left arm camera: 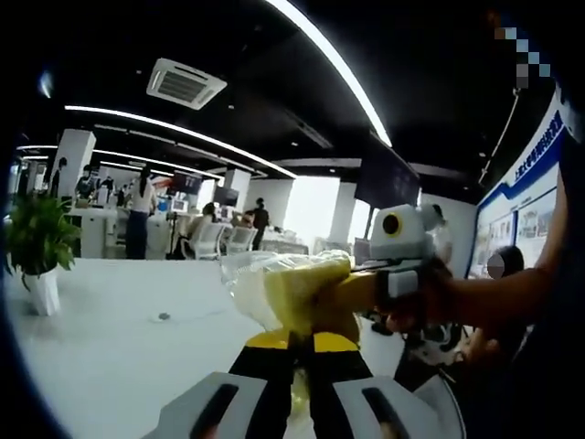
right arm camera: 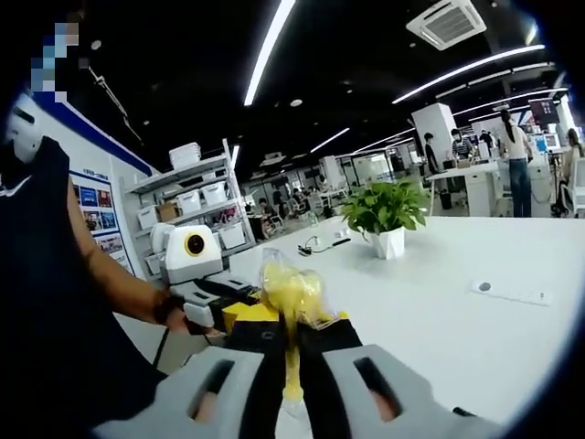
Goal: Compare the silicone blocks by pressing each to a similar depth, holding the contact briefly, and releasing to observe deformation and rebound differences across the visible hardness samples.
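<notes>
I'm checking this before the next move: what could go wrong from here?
1. Both grippers, left gripper and right gripper, pinch the same yellow block in clear wrap; pulling apart could tear the wrap.
2. It is held in the air above the white table, so a slip would likely drop it.

Both hand-held grippers clamped: left (left arm camera: 300, 343), right (right arm camera: 291, 343), facing each other.

A yellow block in a clear bag (left arm camera: 297, 293) is seen at centre frame, a white tabletop (left arm camera: 110, 338) at lower left, a green plant (right arm camera: 384, 208) at upper right.
</notes>
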`<act>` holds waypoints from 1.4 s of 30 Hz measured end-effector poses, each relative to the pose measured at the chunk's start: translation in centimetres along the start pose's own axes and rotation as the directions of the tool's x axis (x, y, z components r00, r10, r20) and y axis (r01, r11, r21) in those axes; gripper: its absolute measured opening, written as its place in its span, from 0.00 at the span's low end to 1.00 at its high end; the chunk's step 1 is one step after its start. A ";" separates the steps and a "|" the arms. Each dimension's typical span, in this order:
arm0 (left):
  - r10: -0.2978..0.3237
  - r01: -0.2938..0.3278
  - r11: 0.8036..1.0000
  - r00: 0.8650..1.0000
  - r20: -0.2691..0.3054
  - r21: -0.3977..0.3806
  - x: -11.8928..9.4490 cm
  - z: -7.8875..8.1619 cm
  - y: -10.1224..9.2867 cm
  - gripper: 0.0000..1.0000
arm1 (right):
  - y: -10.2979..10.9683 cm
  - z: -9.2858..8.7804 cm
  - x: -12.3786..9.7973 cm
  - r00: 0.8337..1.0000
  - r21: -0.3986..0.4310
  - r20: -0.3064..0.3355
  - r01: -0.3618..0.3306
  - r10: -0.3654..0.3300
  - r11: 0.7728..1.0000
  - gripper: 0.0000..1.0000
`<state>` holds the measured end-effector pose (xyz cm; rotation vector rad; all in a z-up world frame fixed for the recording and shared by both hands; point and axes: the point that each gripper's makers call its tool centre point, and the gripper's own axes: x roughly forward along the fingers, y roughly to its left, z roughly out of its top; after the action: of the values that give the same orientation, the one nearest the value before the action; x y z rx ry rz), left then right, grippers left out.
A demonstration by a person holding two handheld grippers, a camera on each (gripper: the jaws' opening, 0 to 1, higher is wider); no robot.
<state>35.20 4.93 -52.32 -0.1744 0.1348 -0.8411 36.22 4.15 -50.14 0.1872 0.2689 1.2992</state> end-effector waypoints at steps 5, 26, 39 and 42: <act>0.016 -0.016 1.000 1.000 0.018 -0.004 0.1 0.3 0.6 0.03 | -0.3 0.3 0.4 1.000 -0.030 -0.010 0.003 -0.004 1.000 0.00; 0.004 -0.004 1.000 1.000 -0.021 -0.009 0.2 0.1 0.8 0.02 | -0.7 0.0 0.7 0.998 0.022 -0.055 0.031 -0.029 0.999 0.00; -0.011 0.011 1.000 1.000 -0.015 0.002 1.2 0.5 1.2 0.02 | -1.7 0.5 0.6 0.998 -0.024 -0.062 0.031 -0.033 0.999 0.00; -0.012 0.012 1.000 1.000 -0.021 0.003 1.1 0.4 1.3 0.02 | -1.6 0.4 0.8 0.997 -0.026 -0.066 0.029 -0.030 0.999 0.00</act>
<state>36.91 5.00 -52.27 -0.1633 0.1524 -0.8554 38.01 4.48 -50.28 0.1185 0.3110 1.2804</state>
